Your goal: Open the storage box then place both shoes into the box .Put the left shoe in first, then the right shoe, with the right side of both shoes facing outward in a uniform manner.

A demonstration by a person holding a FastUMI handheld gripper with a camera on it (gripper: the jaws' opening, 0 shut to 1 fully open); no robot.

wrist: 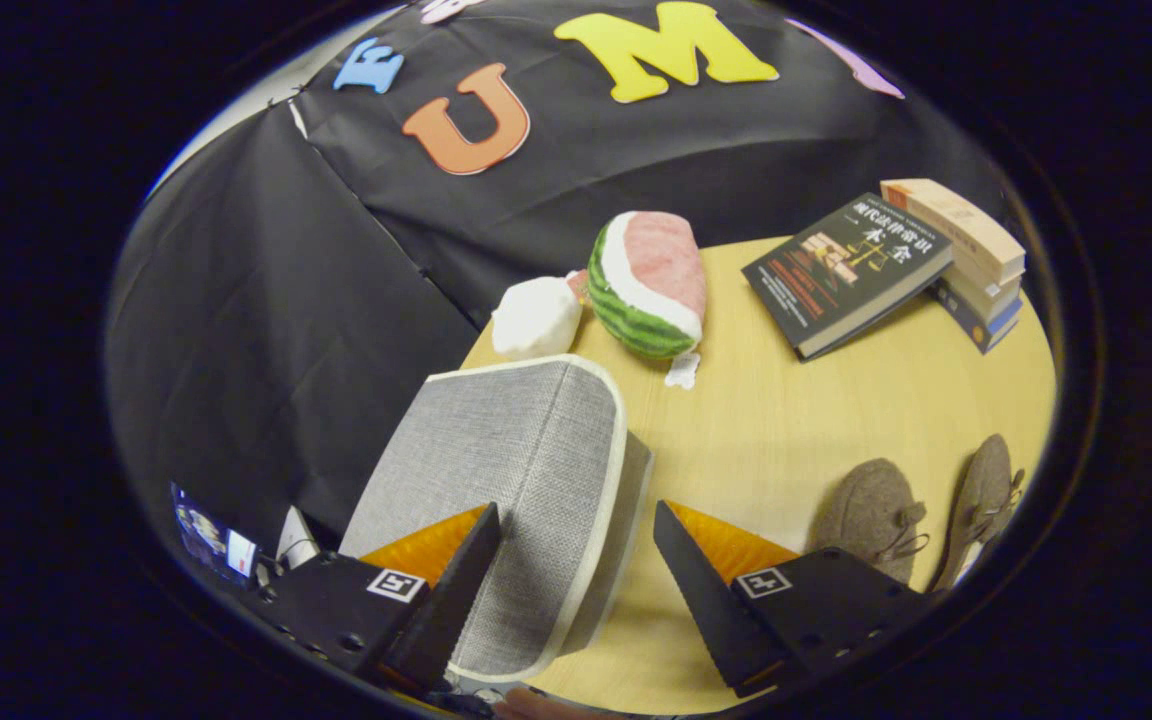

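A: How does the claw stand?

B: The gripper (576, 520) has its two fingers spread wide apart and clamps nothing. The right edge of the grey woven-fabric storage box with cream piping (506, 470) runs up through the gap between them, and the box's lid is still closed. The left finger lies over the box's lower part; I cannot tell whether it touches the fabric.

A: And the shoes?

B: Two brown felt lace-up shoes sit on the round pale wooden table (786, 420), at about four o'clock from the box and just past the right finger. The nearer shoe (871, 512) is partly behind that finger; the farther shoe (986, 490) lies just beside it, by the table's edge. Both point their toes away from the camera.

A: What else is on the table?

B: At twelve o'clock from the box, a plush watermelon slice (648, 285) with a white plush lump (536, 318) touching its left side. At two o'clock, a dark hardcover book (841, 275) leans on a stack of books (966, 260).
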